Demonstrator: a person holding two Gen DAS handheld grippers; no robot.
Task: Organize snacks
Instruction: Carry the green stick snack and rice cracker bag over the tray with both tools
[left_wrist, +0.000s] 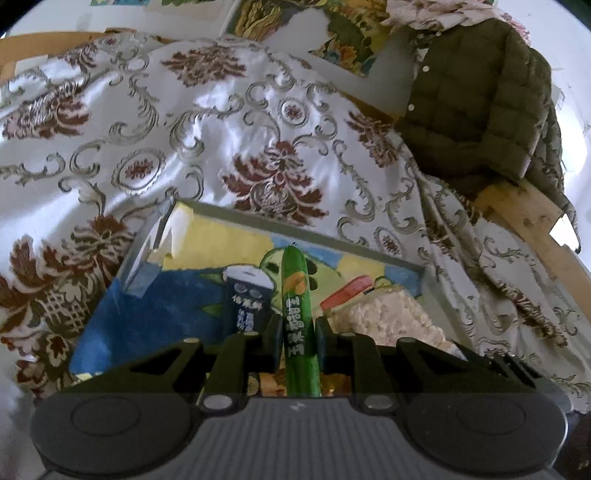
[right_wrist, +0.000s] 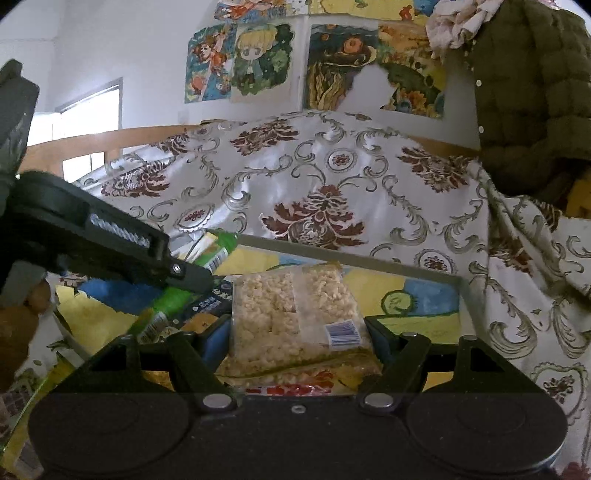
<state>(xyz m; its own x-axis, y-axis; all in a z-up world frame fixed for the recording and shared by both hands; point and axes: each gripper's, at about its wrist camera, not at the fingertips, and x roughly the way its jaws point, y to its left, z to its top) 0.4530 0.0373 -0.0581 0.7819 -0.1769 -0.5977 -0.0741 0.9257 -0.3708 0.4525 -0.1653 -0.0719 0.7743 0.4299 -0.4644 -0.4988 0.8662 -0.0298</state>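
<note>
**Two grippers, two snacks, over a painted tray**

On the left, the left gripper (left_wrist: 298, 341) pinches a long green snack stick (left_wrist: 297, 317). The stick has orange pictures and white letters on it. It pokes out past the black fingers, over the tray (left_wrist: 369, 254). The tray has see-through walls and a bright bottom painted blue, yellow and green. A dark snack pack (left_wrist: 248, 295) with a white top stands in the tray, just beside the stick.

On the right, the right gripper (right_wrist: 295, 332) holds a clear bag of puffed rice snack (right_wrist: 291, 314) between its wide-apart fingers. A small blue and white label sits on the bag. The bag is over the tray too.

The tray sits on a shiny flowered cloth (right_wrist: 332, 177). A green puffy jacket (right_wrist: 532, 96) hangs at the far right. Cartoon pictures (right_wrist: 258, 59) are stuck on the white wall behind.
</note>
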